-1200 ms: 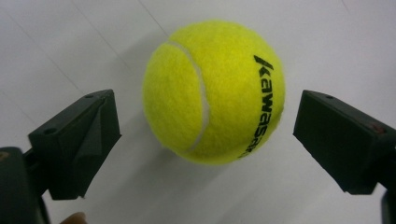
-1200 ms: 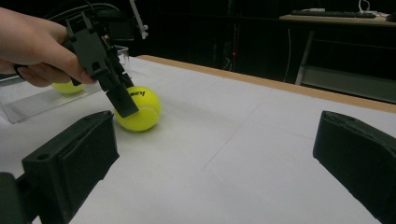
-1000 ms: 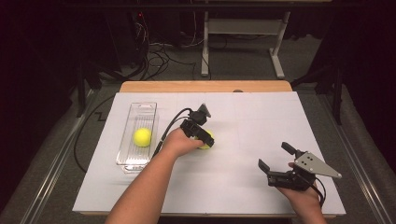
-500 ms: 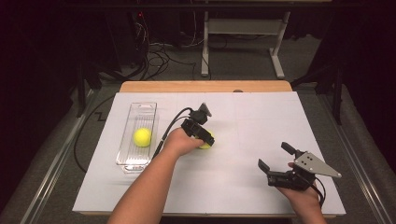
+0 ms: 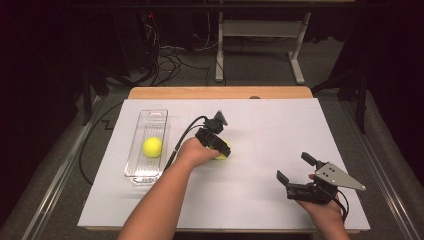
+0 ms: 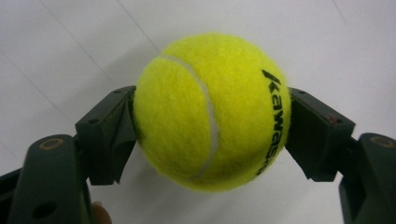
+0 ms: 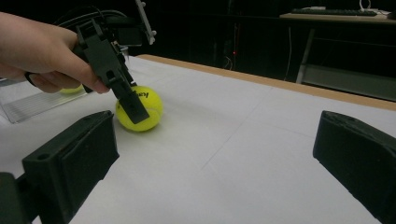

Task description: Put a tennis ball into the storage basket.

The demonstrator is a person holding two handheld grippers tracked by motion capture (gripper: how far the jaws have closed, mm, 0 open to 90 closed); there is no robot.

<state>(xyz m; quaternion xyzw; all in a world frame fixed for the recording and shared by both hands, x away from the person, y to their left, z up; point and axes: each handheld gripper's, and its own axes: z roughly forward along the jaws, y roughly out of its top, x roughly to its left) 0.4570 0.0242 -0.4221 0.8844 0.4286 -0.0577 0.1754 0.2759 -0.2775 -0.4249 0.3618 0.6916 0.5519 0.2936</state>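
A yellow tennis ball [image 5: 225,152] rests on the white table sheet near the middle. My left gripper [image 5: 222,149] reaches down over it, and its jaws have just been closing on it. In the left gripper view both black pads [image 6: 116,135] press the sides of the ball [image 6: 210,112]. From the right gripper view the same ball [image 7: 149,105] touches the sheet with the left gripper [image 7: 128,102] on it. A second yellow ball [image 5: 152,147] lies in the clear tray [image 5: 146,118]. My right gripper [image 5: 294,167] hovers open at the front right, with nothing between its jaws.
The clear tray runs lengthwise on the left part of the sheet. A wooden table edge [image 5: 220,93] borders the far side. Cables and a metal stand [image 5: 260,30] are on the dark floor beyond. Bare white sheet [image 5: 280,125] lies between the two grippers.
The left gripper's jaws have closed onto the tennis ball, covering more of it. Both hands have stayed where they were.
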